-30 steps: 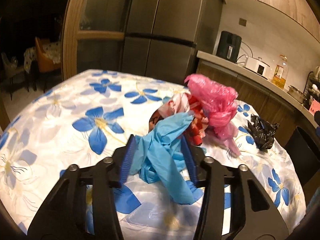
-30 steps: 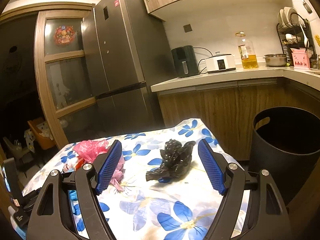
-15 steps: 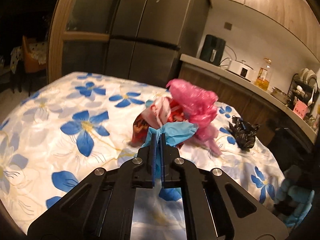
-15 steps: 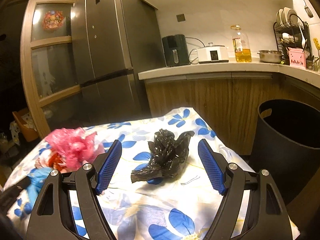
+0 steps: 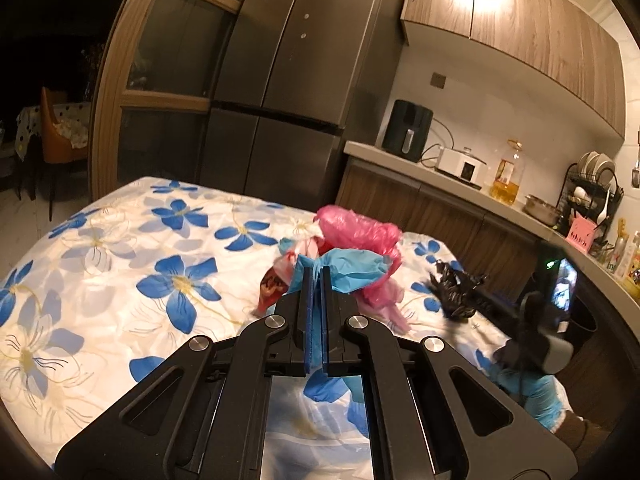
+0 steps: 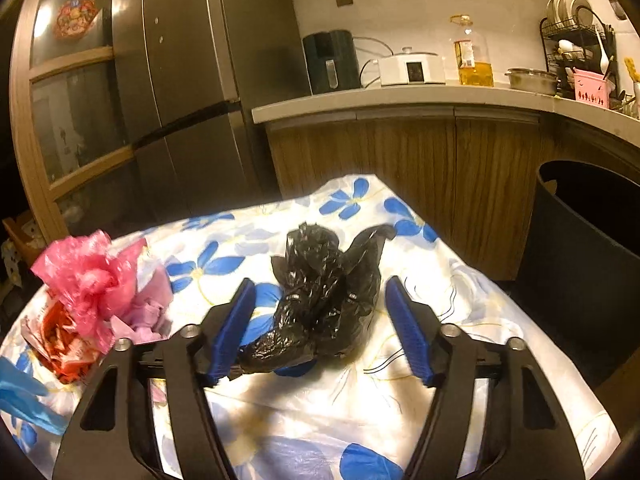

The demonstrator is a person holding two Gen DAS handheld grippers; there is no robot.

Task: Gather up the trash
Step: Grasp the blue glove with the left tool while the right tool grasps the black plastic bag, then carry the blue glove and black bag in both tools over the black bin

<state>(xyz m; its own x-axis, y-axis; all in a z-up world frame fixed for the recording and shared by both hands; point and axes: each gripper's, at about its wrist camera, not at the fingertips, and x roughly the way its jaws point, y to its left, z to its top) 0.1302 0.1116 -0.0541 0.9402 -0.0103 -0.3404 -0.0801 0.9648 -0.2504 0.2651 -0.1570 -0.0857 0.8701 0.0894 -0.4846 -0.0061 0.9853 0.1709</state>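
My left gripper (image 5: 317, 276) is shut on a crumpled blue plastic bag (image 5: 352, 270) and holds it above the flowered tablecloth (image 5: 120, 272). Behind it lie a pink plastic bag (image 5: 360, 232) and a red wrapper (image 5: 272, 284). My right gripper (image 6: 320, 300) is open, its jaws on either side of a crumpled black plastic bag (image 6: 324, 292) on the cloth. The pink bag (image 6: 86, 276), the red wrapper (image 6: 66, 340) and the blue bag (image 6: 20, 396) show at the left of the right wrist view. The black bag (image 5: 456, 292) also shows in the left wrist view.
A black trash bin (image 6: 588, 264) stands to the right of the table. A dark fridge (image 5: 288, 100) stands behind the table. A wooden counter (image 6: 400, 100) carries an air fryer (image 6: 330, 62), a cooker, an oil bottle and a dish rack.
My left gripper closed on the blue bag and lifted it off the cloth. My right gripper moved forward, so its open jaws now flank the black bag.
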